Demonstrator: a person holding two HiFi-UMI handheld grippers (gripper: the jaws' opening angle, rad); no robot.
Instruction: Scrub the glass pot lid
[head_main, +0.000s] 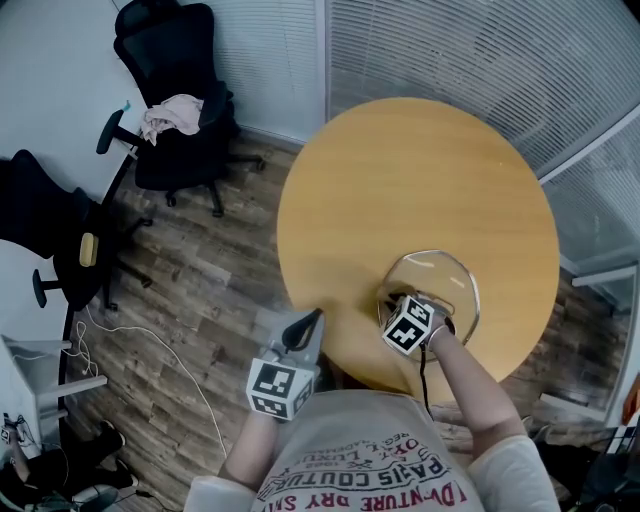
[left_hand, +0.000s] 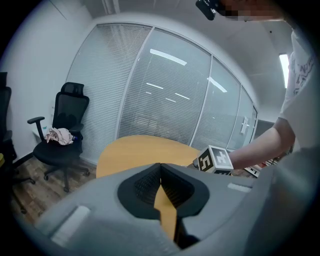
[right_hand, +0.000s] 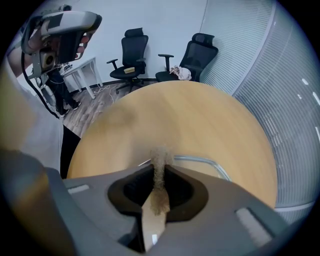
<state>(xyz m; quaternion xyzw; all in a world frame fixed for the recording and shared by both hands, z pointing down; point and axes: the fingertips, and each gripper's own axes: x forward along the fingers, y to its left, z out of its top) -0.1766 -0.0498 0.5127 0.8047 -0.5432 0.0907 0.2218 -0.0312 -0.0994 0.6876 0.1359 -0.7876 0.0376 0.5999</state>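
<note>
Right gripper view: right claw (right_hand: 160, 169) pinches scrub pad (right_hand: 159, 195) edge-on to rub lid (right_hand: 202, 160) lying on counter (right_hand: 190, 115); left claw (left_hand: 160, 171) pressed together, empty, parked aside, likely unneeded.

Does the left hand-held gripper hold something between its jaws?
No, the left hand-held gripper has its jaws shut together, with nothing between them.
</note>
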